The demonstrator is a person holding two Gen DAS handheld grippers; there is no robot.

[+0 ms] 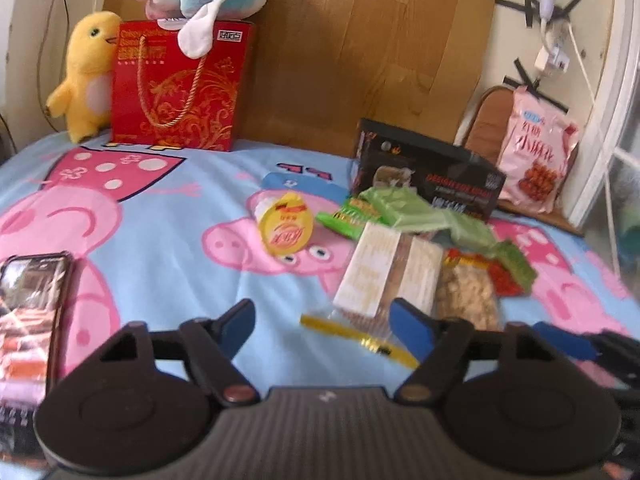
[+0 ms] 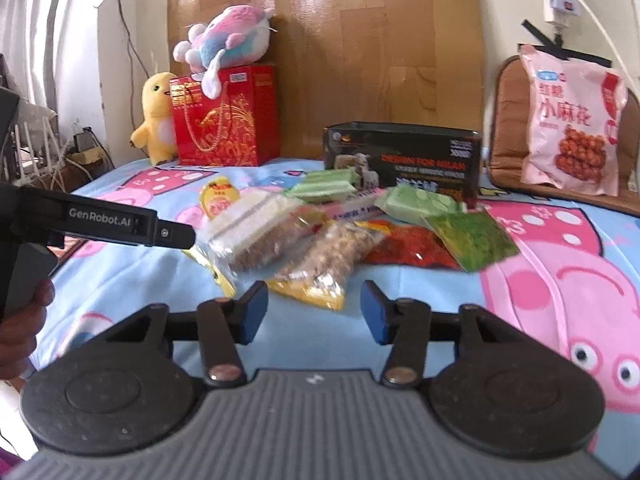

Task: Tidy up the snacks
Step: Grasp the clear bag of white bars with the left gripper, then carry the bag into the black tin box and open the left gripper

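Observation:
A pile of snacks lies on the blue cartoon bedsheet (image 1: 160, 240): a white wafer pack (image 1: 384, 268), a nut bag (image 1: 468, 292), green packets (image 1: 404, 204), a red packet (image 2: 404, 248) and a yellow-lidded cup (image 1: 285, 229). My left gripper (image 1: 322, 330) is open and empty, just short of the wafer pack. My right gripper (image 2: 314, 314) is open and empty, just short of the nut bag (image 2: 324, 260). The wafer pack (image 2: 248, 240) and the cup (image 2: 218, 198) also show in the right wrist view, and the left gripper's body (image 2: 120, 222) enters from the left.
A black box (image 1: 432, 176) stands behind the pile. A red gift bag (image 1: 180, 88) with plush toys (image 1: 86, 76) stands at the wooden headboard. A pink snack bag (image 2: 572, 120) leans on a brown cushion at the right. A phone (image 1: 32, 300) lies at the left.

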